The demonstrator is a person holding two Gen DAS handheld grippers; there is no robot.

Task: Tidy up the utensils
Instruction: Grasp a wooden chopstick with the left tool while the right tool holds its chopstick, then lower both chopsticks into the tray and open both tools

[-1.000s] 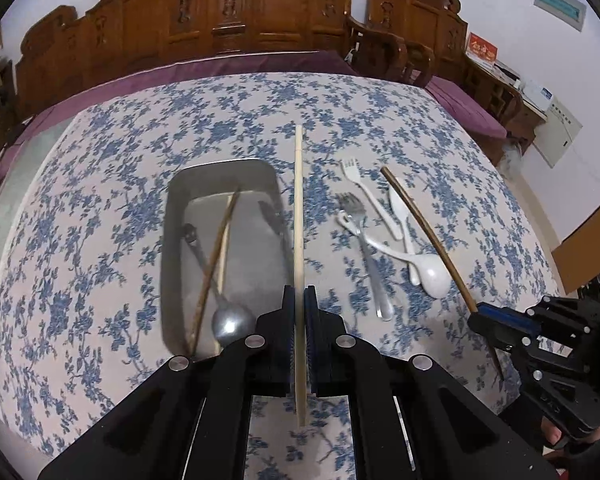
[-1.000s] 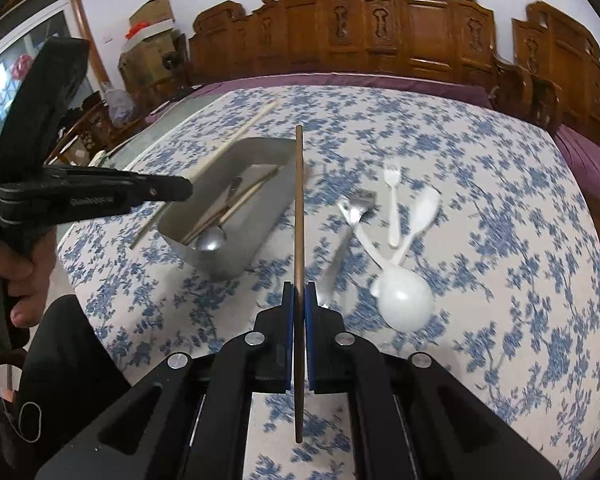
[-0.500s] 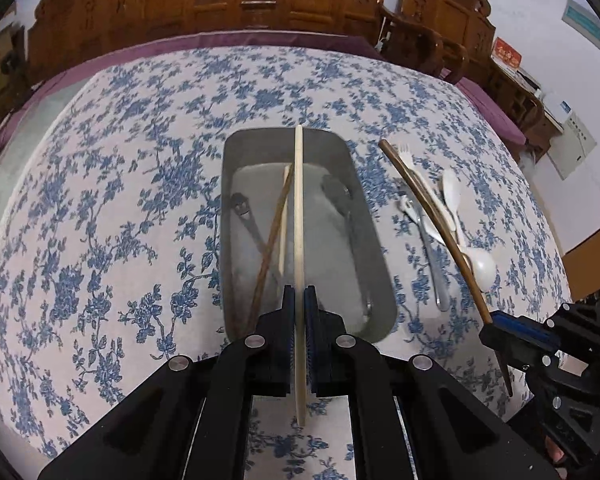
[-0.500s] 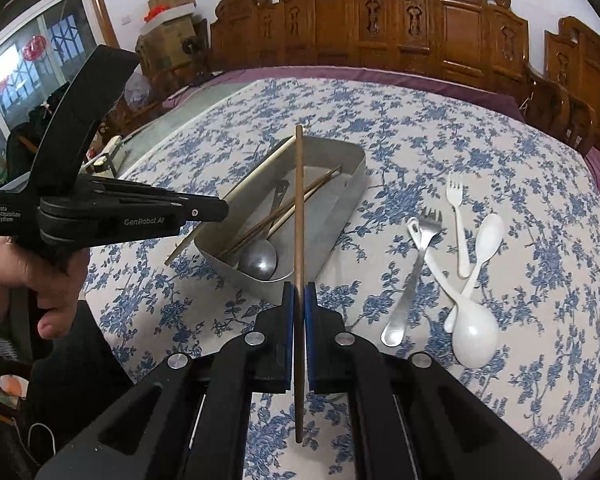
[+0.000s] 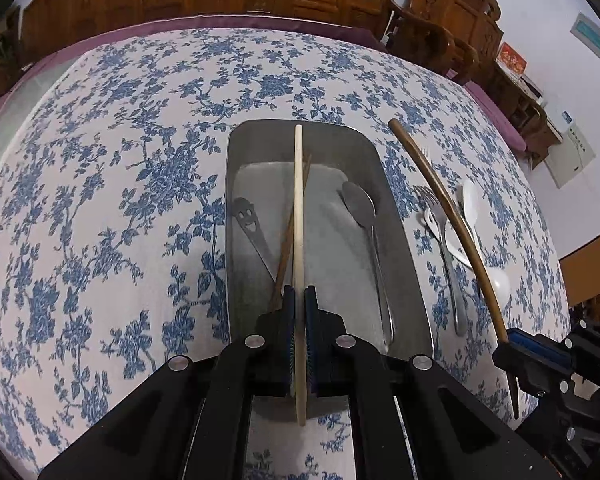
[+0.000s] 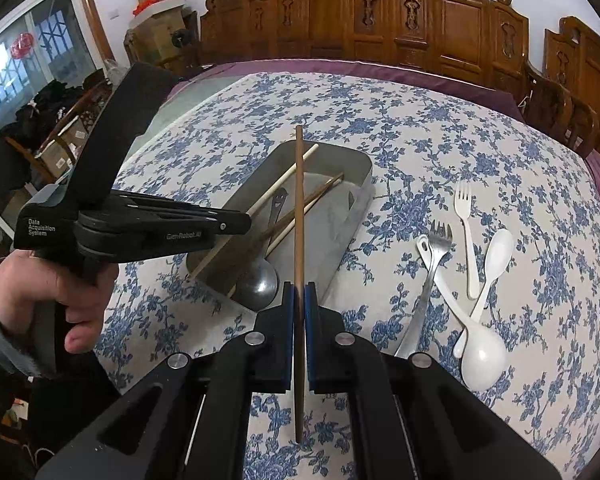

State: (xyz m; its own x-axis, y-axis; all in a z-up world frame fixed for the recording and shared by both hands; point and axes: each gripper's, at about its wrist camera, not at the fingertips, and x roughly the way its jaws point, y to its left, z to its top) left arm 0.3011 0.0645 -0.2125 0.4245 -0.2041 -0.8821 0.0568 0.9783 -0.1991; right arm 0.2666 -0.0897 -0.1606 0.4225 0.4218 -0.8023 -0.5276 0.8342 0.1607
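While each gripper clamps one chopstick, we judge the step in hand is laying both into the metal tray. To do it well, we should line each stick with the tray's long side and lower it before letting go. The left gripper pinches a pale chopstick directly above the tray. The right gripper pinches a brown chopstick at the tray's near edge.

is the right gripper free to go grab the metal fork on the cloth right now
Probably not yet. The right gripper is shut on a dark chopstick. The metal fork lies uncovered beside the metal tray, under a white spoon's handle, so the path looks clear once that's dropped.
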